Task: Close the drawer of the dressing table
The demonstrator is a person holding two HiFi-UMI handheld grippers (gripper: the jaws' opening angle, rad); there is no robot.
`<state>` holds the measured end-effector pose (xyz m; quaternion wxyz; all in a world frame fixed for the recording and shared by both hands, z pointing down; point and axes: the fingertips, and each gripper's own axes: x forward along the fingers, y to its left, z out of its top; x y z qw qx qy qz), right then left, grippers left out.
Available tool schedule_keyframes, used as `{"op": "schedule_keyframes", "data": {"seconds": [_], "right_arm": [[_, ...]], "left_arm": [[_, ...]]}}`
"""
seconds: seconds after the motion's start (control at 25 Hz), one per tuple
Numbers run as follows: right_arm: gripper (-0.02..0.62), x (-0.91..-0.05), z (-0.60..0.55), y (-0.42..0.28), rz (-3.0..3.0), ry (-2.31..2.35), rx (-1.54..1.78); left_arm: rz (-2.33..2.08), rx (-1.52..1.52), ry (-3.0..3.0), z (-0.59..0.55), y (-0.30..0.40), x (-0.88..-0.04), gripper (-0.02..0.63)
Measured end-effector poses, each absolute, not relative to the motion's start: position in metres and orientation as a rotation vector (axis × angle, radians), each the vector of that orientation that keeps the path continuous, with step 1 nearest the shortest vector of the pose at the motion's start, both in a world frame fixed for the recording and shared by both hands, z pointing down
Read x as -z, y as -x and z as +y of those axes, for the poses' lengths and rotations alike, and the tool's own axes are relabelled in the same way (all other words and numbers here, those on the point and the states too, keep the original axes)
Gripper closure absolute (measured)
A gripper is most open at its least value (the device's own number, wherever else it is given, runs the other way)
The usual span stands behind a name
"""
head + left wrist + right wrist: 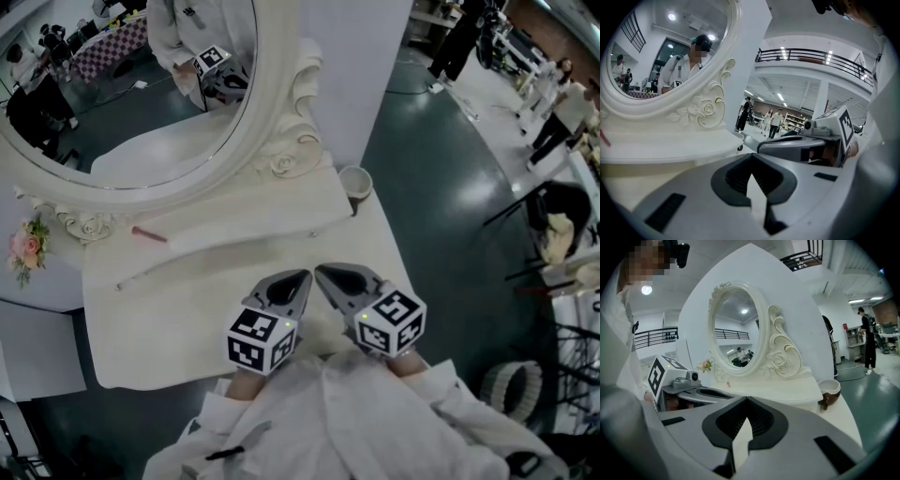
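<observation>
Your left hand-held gripper (pixel 300 278) and right hand-held gripper (pixel 324 273), both pressed together and empty, face the white drawer front (pixel 246 244) lying crosswise just ahead

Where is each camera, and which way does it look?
Head view: on the person's head, looking down at the dressing table; shows sleeves, left gripper, right gripper.
Left gripper view: on the left gripper, facing the mirror past its shut fingers; right gripper beside.
Right gripper view: on the right gripper, facing mirror and cup; left gripper beside.
Shared: both gripper views see the mirror.
</observation>
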<state>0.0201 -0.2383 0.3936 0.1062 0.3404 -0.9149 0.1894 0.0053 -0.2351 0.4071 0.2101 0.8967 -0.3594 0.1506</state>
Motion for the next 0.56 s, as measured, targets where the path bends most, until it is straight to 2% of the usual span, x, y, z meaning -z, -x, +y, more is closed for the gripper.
{"op": "schedule_keyframes", "data": {"seconds": [0.56], "right_arm": [[0.589,-0.4009,-0.2372,-0.0203,-2.681,-1.003,-0.578]], "left_arm": [[-1.003,-0.415,-2.495,-0.2362,-0.0034,-0.4101,0.600]]}}
